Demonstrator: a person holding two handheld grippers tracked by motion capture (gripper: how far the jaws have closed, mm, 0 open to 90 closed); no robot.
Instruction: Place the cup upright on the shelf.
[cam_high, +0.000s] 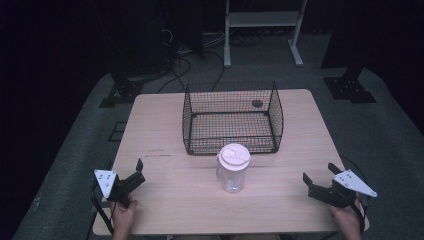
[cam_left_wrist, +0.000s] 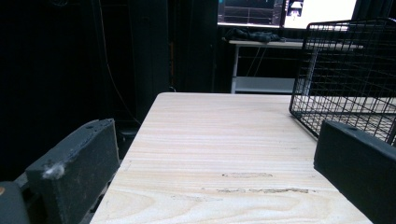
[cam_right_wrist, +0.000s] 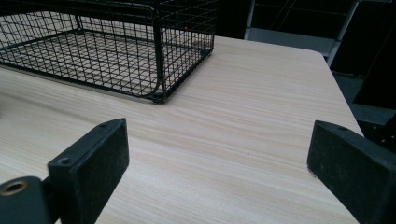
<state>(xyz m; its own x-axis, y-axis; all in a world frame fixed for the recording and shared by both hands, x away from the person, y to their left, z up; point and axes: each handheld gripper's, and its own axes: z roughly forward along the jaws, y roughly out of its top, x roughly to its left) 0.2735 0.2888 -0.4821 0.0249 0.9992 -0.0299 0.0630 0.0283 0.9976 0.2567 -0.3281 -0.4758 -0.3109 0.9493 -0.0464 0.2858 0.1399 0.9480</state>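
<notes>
**Both grippers waiting apart at the worktop's near corners**

The left hand-held gripper (cam_high: 131, 176) is hovering at the near left corner of the worktop (cam_high: 165, 175), jaws spread wide and gripping nothing. The right hand-held gripper (cam_high: 316, 176) is sitting at the near right corner, likewise gaping. A jug (cam_high: 233, 168) is standing upright between them, just before the wire basket (cam_high: 232, 118).

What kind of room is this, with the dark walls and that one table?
Probably a lab or recording studio rather than a home. A lone wooden table stands on grey carpet amid black drapes, cables trail on the floor behind it, and lit computer screens sit on a desk in the back.
</notes>
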